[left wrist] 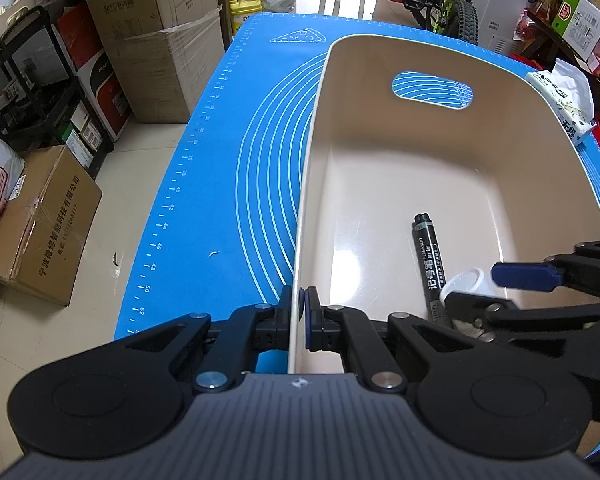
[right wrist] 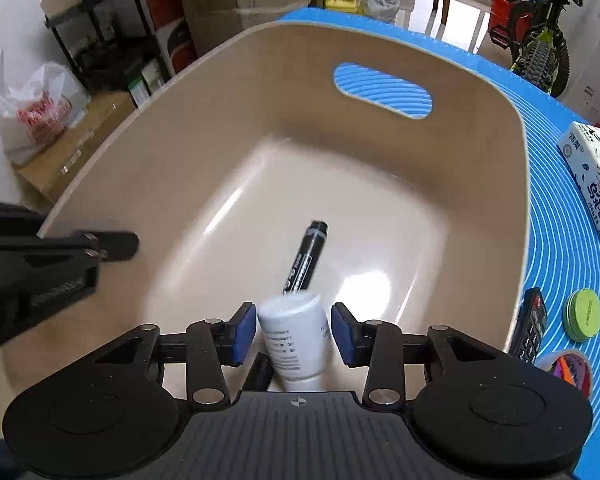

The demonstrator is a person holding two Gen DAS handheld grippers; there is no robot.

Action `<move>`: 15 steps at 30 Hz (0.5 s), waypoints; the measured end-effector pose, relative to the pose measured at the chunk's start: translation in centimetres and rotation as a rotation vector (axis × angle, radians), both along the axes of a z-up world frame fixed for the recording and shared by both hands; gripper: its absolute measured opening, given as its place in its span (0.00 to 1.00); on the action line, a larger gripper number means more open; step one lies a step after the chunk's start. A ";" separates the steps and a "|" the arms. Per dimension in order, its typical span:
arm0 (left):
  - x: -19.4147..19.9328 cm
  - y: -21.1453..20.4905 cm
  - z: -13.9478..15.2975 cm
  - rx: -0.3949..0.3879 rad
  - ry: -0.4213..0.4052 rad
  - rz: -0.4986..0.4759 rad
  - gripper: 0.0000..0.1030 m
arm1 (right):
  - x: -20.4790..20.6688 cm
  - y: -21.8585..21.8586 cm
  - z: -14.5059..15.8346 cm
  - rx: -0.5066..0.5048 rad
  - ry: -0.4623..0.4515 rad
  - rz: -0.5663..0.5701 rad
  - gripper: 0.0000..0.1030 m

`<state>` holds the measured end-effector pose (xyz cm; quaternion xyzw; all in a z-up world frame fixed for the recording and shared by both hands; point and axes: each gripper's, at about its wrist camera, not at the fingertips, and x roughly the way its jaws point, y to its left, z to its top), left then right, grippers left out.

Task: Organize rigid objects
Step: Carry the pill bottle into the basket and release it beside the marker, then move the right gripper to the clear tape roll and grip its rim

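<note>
Bottle (right wrist: pixel 296 338), white, printed label: between my right gripper (right wrist: pixel 294 334) fingers, which stand apart on either side, pads not touching it; it hangs low inside the beige bin (left wrist: pixel 512 128). Black marker (left wrist: pixel 430 262): lying flat on the bin floor, just beyond the bottle. My left gripper (left wrist: pixel 300 312): fingers clamped together on the bin's near left wall. Blue baking mat (left wrist: pixel 228 152): under the bin, covering the surface. Tissue pack (right wrist: pixel 594 184), green round tin (right wrist: pixel 584 314), dark remote (right wrist: pixel 532 328): on the mat right of the bin.
</note>
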<state>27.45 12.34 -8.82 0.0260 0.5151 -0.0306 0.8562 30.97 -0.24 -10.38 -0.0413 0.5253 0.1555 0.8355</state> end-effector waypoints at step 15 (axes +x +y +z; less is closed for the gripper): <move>0.2 0.0 0.1 -0.005 0.002 0.002 0.06 | -3.1 -3.6 4.5 0.065 -0.188 -0.090 0.68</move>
